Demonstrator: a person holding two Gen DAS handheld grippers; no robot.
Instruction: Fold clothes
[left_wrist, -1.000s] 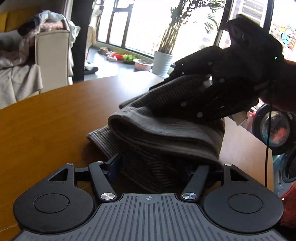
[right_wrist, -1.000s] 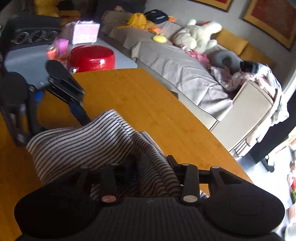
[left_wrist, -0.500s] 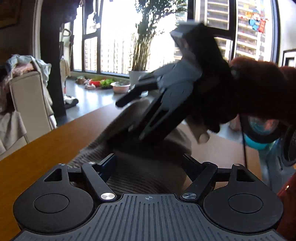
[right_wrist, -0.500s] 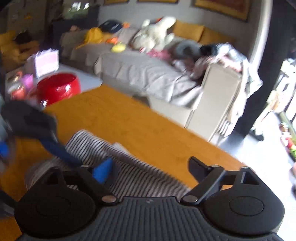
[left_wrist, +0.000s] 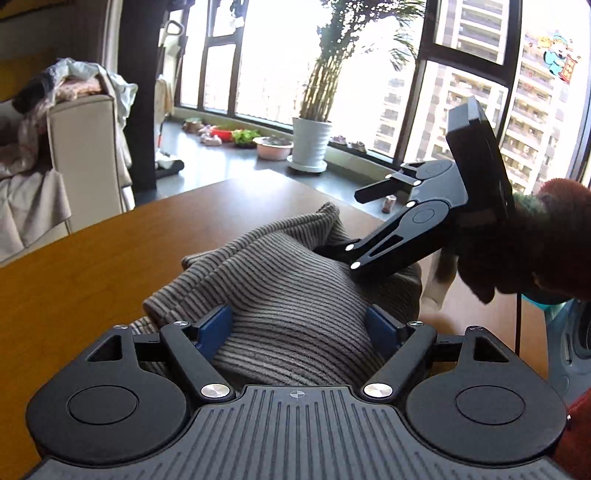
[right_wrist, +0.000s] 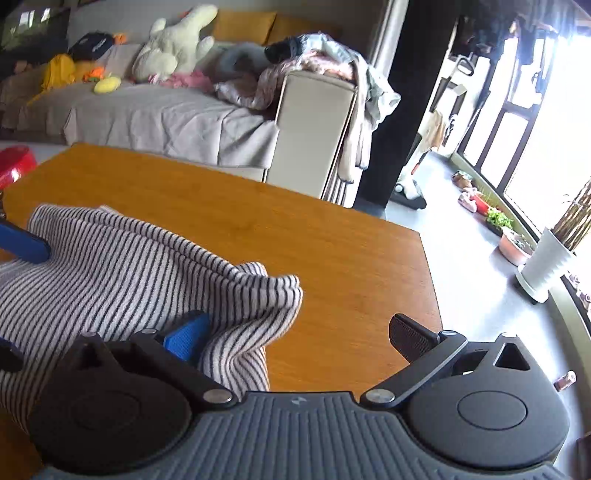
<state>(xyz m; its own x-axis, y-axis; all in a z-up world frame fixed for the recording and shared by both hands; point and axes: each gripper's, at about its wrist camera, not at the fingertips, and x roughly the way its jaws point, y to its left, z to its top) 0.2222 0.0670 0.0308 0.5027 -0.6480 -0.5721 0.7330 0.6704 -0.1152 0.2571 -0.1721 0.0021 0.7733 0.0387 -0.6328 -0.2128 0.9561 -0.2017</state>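
Note:
A grey-and-black striped garment (left_wrist: 288, 288) lies bunched on the wooden table (left_wrist: 92, 266). My left gripper (left_wrist: 299, 326) has a thick fold of it between its blue pads; the jaws are opening, and the cloth still fills the gap and touches both pads. My right gripper (left_wrist: 343, 225) hovers over the far right of the pile, held by a hand in a dark red sleeve. In the right wrist view the right gripper (right_wrist: 295, 332) stands wide open. Its left pad rests against the garment's (right_wrist: 122, 273) hem, and its right finger is over bare table (right_wrist: 295, 229).
A grey sofa (right_wrist: 155, 110) piled with soft toys and clothes stands beyond the table. A potted plant (left_wrist: 310, 144) and bowls sit by the tall windows. A washing machine (left_wrist: 569, 350) is at the right. A red tub (right_wrist: 14, 166) is off the table's left end.
The right gripper let go of the fold it held, opened wide and rolled upright, swinging towards the window side. The left jaws widened around the cloth, and the pile settled lower.

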